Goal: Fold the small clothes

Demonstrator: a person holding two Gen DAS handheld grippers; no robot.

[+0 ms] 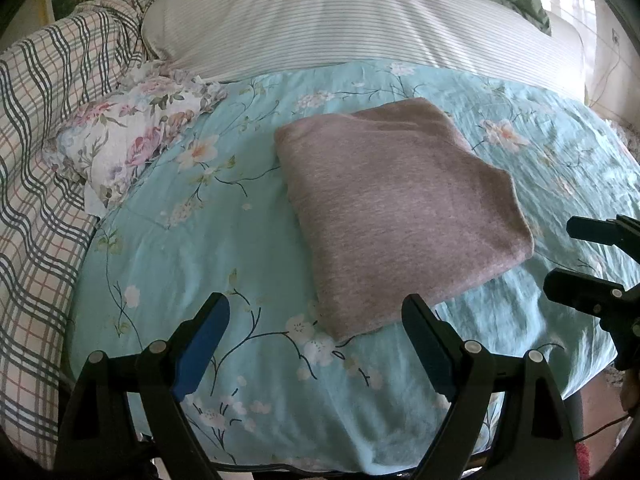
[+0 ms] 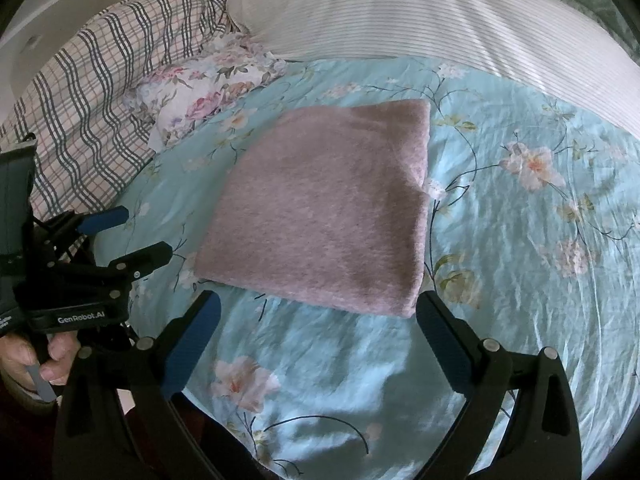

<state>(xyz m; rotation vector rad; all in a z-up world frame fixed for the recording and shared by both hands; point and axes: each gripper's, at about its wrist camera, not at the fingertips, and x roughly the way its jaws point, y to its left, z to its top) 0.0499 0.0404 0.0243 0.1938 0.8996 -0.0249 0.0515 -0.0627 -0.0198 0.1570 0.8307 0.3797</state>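
Left gripper (image 1: 316, 316) is hovering w/ jaws spread wide, nothing btwn them; its blue pads (image 1: 202, 346) aren't touching anything. The near corner of the folded pinkish-grey garment (image 1: 396, 204) is showing in the gap, but the cloth is lying flat on the sheet, not gripped.

Right gripper (image 2: 318, 314) is likewise standing wide open & empty, pads (image 2: 192, 354) clear of the fabric; garment's near edge is lying just beyond its fingertips.

Garment is sitting folded in a neat rectangle mid-bed on the turquoise floral sheet (image 1: 180, 240). Floral pillow (image 1: 132, 136) is lying to its far left, plaid blanket (image 1: 44, 128) further left, striped pillow (image 1: 340, 20) at the far side.

In the right wrist view a hand (image 2: 36, 360) is gripping the left tool's handle at the near left.
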